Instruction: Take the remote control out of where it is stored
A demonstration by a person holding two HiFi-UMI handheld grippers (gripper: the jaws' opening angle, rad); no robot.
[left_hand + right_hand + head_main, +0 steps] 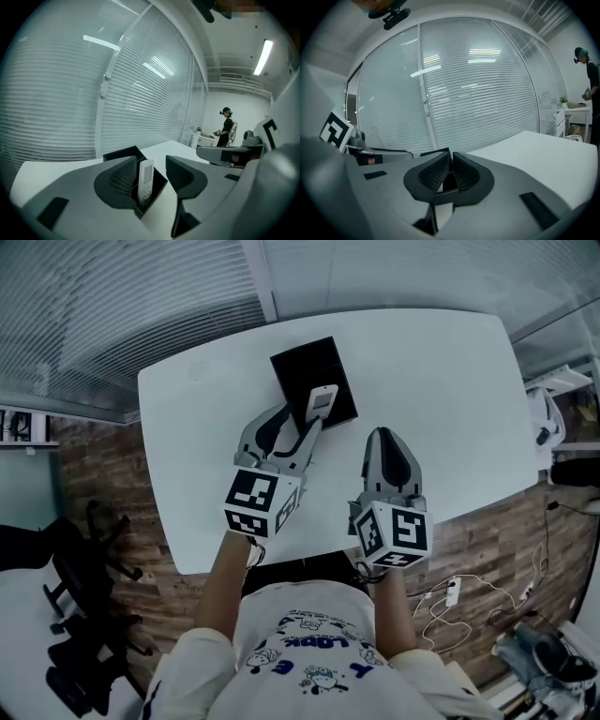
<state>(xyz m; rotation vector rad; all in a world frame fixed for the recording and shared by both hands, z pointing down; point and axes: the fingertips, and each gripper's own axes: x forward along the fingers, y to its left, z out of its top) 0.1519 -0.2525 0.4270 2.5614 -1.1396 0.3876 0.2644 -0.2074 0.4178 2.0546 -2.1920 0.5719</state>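
Nearest me, the person is standing at the near long edge of the white table (441,381), holding both tools out over its smooth, bare top. The cubes with square markers are sitting close to the person's body. The right gripper (384,434) is hovering over open tabletop with free space on its right. In the right gripper view its ribbed dark pads (436,174) are sitting together with nothing between them.

The left gripper (298,427) is reaching a little further, and its jaws are standing wide apart. In the left gripper view the remote control (146,180) is showing in the gap between the jaws just beyond their tips, and neither pad is touching it.

The remote is a slim white bar with rounded corners. It is standing on end in the near right corner of a matte black rectangular holder (314,367). Its long axis is running nearly upright, leaning slightly. Its small screen is at the top and its face is turned toward the person, while its lower end is sinking behind the holder's low wall (123,153).

Beyond the holder, more bare table is running to the rounded far edge. Behind that, pale horizontal blinds (70,93) are covering the glass wall. Far off, another person (227,126) is standing at a desk.
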